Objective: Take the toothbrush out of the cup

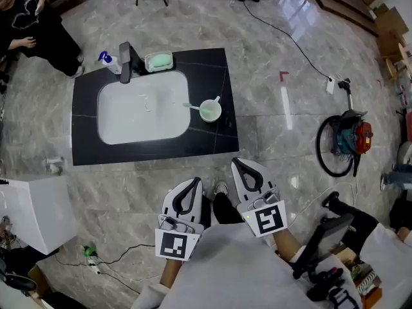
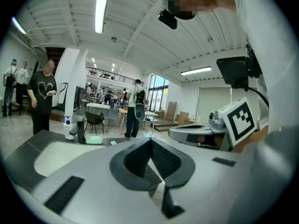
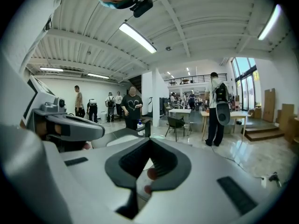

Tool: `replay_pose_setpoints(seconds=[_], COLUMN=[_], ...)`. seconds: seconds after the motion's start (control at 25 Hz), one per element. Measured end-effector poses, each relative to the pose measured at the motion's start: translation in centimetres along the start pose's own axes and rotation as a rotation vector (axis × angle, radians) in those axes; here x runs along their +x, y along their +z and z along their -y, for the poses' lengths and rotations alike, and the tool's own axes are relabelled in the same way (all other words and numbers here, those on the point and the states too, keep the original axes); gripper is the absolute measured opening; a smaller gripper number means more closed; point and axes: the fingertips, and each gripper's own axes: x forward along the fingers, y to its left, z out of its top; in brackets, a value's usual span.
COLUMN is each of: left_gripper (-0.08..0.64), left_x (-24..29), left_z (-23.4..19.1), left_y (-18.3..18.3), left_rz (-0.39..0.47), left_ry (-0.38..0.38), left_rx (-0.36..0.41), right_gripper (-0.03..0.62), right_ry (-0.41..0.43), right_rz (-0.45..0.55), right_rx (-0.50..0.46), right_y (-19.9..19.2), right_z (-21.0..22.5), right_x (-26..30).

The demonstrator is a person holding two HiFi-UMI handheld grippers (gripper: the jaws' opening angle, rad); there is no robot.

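A pale green toothbrush (image 1: 192, 106) leans in a light green round cup (image 1: 210, 111) on the black countertop (image 1: 212, 69), at the right edge of the white sink basin (image 1: 141, 111). Both claws hang on the near side, well apart from the cup. The left gripper (image 1: 194, 184) is clenched on nothing (tips meeting), and the right gripper (image 1: 239, 165) is likewise clenched and empty.

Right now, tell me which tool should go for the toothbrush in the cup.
Right, probably. The right tool reaches further toward the counter than the left tool, and the cup holding the toothbrush stands on the counter's right side. Both tools are shut and empty, so it must open first.
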Motion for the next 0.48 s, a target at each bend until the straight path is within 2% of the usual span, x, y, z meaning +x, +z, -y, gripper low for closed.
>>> replay_pose_setpoints(seconds=[0.2, 0.48], left_gripper=[0.005, 0.003], left_x=[0.0, -0.1], left_z=[-1.9, -3.0], left_y=[-1.1, -2.4], left_rz=[-0.022, -0.067], left_ry=[0.051, 0.065], left_rx=[-0.001, -0.028], right_gripper=[0.003, 0.003], right_ry=[-0.051, -0.068], right_rz=[-0.04, -0.075], right_rx=[0.039, 0.067], right_y=[-2.5, -4.4], right_z=[0.8, 0.9], right_x=[1.2, 2.7])
